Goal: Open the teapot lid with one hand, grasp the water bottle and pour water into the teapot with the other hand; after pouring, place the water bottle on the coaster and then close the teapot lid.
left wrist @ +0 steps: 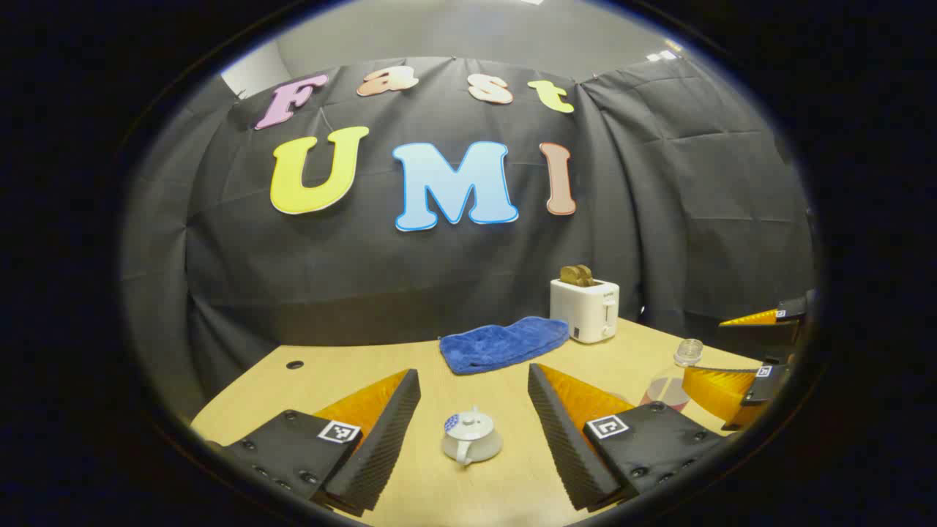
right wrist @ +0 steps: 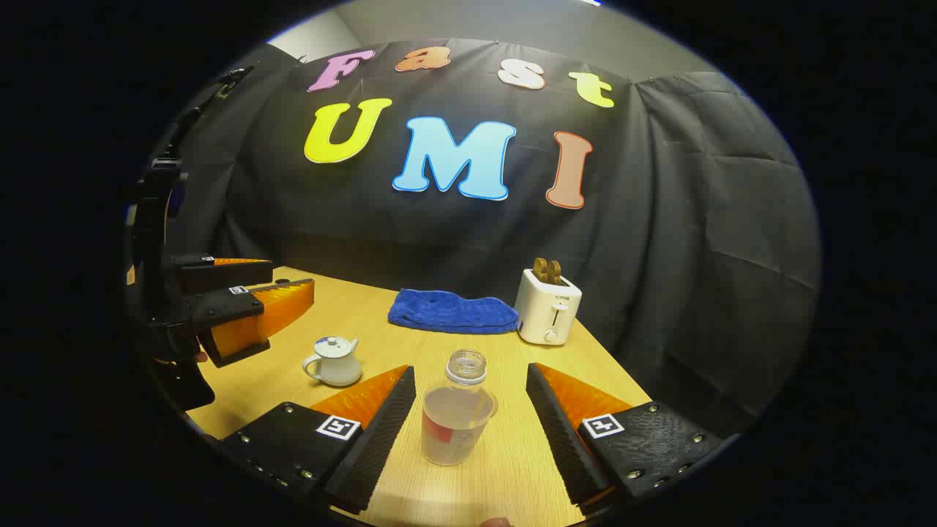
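Observation:
A small white teapot (left wrist: 472,438) with its lid on stands on the wooden table, low between the fingers of my left gripper (left wrist: 474,375), which is open around it without touching. The same teapot (right wrist: 334,360) shows left of centre in the right gripper view, with the left gripper (right wrist: 291,279) above and to its left. A clear, uncapped water bottle (right wrist: 454,413), partly filled, stands upright between the spread fingers of my right gripper (right wrist: 470,369), open. In the left gripper view, the bottle (left wrist: 672,380) stands at the right beside the right gripper (left wrist: 739,351).
A folded blue cloth (left wrist: 504,342) lies at the back of the table (left wrist: 351,366). A white toaster (left wrist: 585,309) holding bread slices stands to its right, near the black curtain. The same cloth (right wrist: 450,311) and toaster (right wrist: 547,306) appear behind the bottle.

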Demonstrator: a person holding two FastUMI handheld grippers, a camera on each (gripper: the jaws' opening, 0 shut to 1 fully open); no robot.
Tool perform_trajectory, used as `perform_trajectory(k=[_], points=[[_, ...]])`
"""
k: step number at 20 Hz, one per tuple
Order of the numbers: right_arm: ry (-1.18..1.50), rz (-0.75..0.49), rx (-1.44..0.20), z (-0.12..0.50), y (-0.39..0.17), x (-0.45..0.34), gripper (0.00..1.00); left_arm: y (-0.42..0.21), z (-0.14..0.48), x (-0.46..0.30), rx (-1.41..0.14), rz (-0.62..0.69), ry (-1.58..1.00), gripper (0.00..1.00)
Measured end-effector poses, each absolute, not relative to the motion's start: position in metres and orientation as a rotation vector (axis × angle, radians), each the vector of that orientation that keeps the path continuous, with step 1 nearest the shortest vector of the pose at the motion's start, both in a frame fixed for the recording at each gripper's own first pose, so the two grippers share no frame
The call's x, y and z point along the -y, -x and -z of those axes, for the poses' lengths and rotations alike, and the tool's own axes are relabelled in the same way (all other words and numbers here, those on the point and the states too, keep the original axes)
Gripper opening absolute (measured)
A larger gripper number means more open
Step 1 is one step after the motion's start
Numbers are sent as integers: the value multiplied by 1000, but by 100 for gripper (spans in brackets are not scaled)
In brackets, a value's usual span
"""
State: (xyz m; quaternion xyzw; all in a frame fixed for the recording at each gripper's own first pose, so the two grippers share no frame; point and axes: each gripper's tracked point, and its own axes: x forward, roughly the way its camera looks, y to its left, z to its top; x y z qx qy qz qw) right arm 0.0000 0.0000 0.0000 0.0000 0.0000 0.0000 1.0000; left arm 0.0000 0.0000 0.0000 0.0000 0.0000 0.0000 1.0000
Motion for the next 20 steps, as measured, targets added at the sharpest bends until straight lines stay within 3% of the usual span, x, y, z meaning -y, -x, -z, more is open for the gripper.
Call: perform_trajectory(k=[20], points=[[-97,-68,-106,49,-34,-12,95,-66,63,4,-89,23,20,100]])
